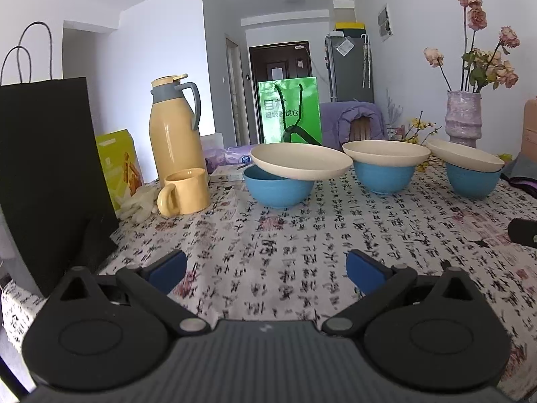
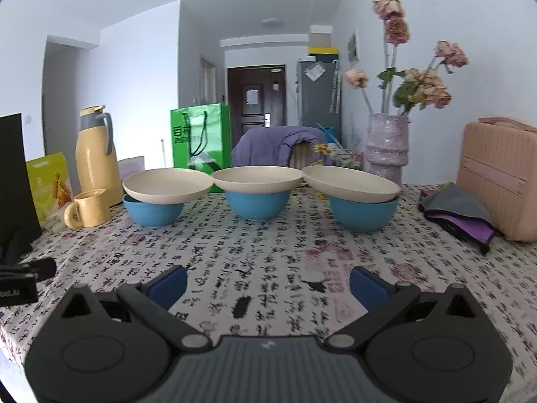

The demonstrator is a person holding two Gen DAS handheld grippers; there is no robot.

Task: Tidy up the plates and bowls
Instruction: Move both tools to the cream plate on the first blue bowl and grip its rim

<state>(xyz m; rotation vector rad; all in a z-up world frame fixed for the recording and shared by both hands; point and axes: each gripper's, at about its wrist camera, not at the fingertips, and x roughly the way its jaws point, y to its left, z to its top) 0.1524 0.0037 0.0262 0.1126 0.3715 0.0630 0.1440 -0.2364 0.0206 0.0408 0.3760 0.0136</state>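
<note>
Both grippers wide apart, nothing between the fingers. Left gripper [image 1: 266,273] at 6 o'clock of its view, blue pads [image 1: 167,268] spread over bare tablecloth [image 1: 268,228], low over the table; contact with it not clear. Right gripper [image 2: 268,283] same pose at 6 o'clock of right view, blue pads [image 2: 169,283] apart, empty.

Three blue bowls in a row across the far half of the table, each with a cream plate sitting on its rim. Left wrist view: left bowl [image 1: 277,189] at 12 o'clock with plate [image 1: 300,161] shifted off-centre toward 3 o'clock, overhanging; middle bowl [image 1: 384,178] at 1 o'clock, plate [image 1: 386,154] roughly level; right bowl [image 1: 471,181] at 2 o'clock, plate [image 1: 465,158] tilted. Bowls apart from each other; in right view the plate rims nearly meet, touching or not unclear.

Yellow thermos [image 1: 174,127] at 10 o'clock, yellow mug [image 1: 186,196] just in front of it, near left bowl. Black paper bag [image 1: 47,168] at 9 o'clock, yellow snack pouch [image 1: 119,164] beside it. Green bag [image 1: 290,110] behind the left bowl. Vase with dried roses [image 1: 463,117] at 2 o'clock behind the right bowl. Right view: pink case [image 2: 500,178] at 3 o'clock, grey and purple cloth [image 2: 459,211] in front of it. Other gripper's tip shows at each view's side edge.
</note>
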